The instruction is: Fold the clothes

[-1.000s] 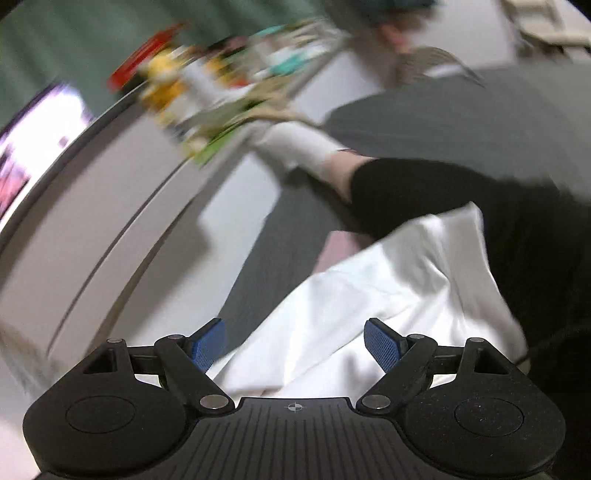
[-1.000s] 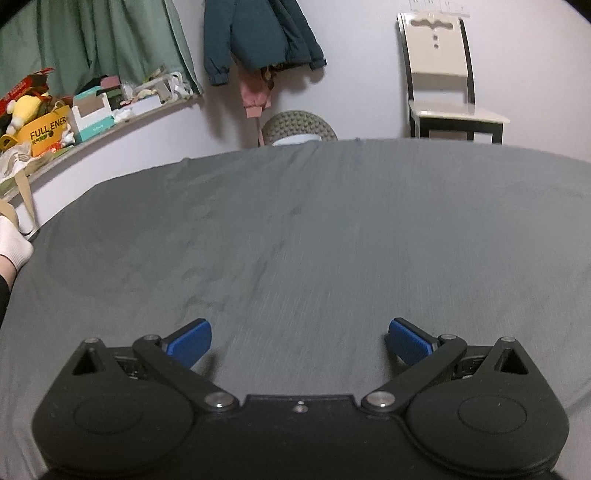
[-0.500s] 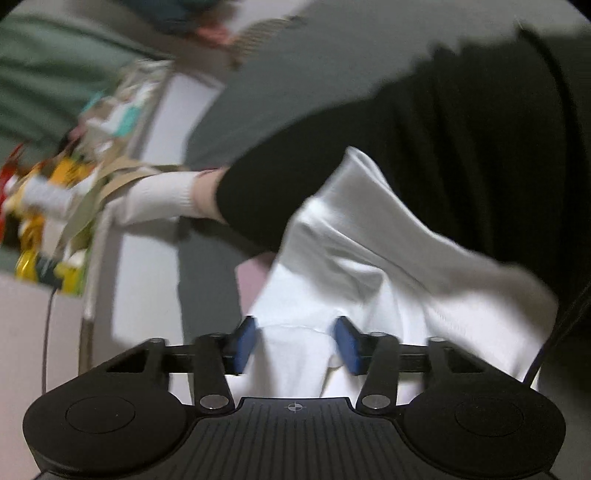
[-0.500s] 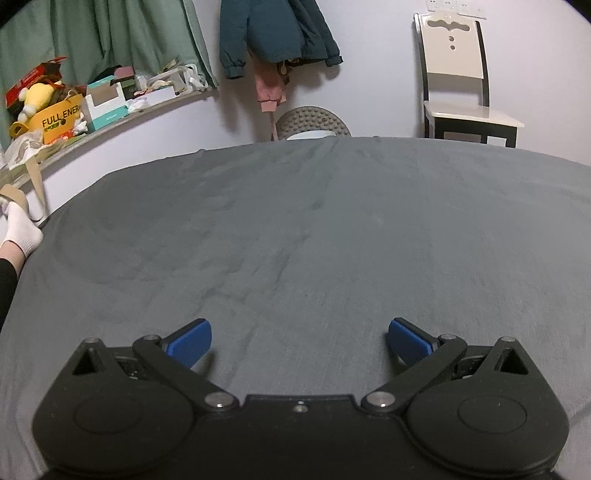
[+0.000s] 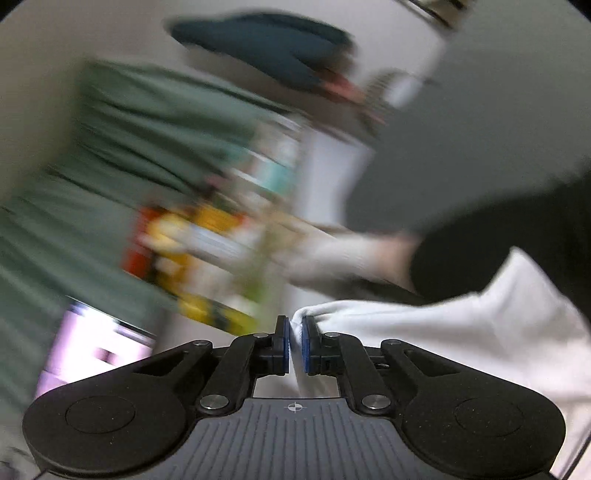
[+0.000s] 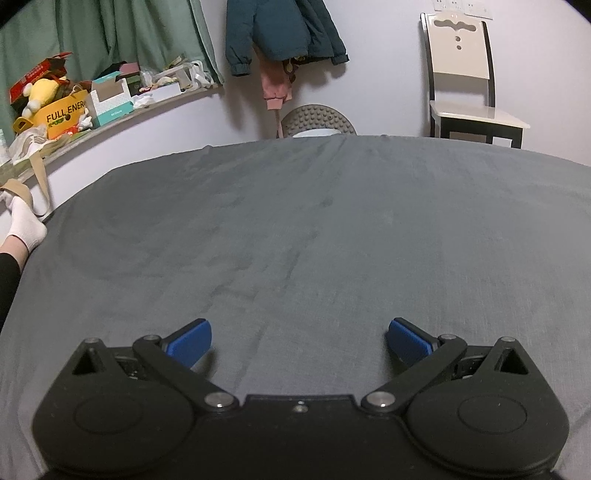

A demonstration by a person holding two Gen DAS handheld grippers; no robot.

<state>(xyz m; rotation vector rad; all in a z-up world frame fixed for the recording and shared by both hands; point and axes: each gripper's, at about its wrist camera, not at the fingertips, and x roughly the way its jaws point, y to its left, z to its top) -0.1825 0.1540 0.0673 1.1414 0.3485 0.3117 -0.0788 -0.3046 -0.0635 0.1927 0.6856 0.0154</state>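
Left gripper [image 5: 294, 345], jaws nearly closed, pinches an edge of the white garment [image 5: 461, 343], which trails right of it. Right gripper [image 6: 299, 338], jaws wide and empty, hovers above the grey bedsheet [image 6: 332, 229].

two hand-held grippers [image 5: 294, 345] [image 6: 300, 341], one white garment [image 5: 461, 339], one chair [image 6: 467, 86], one hanging jacket [image 6: 280, 31]

Pale wall [image 6: 388, 66], green curtain [image 6: 92, 40], cream chair [image 6: 465, 92], cluttered shelf [image 6: 122, 114]
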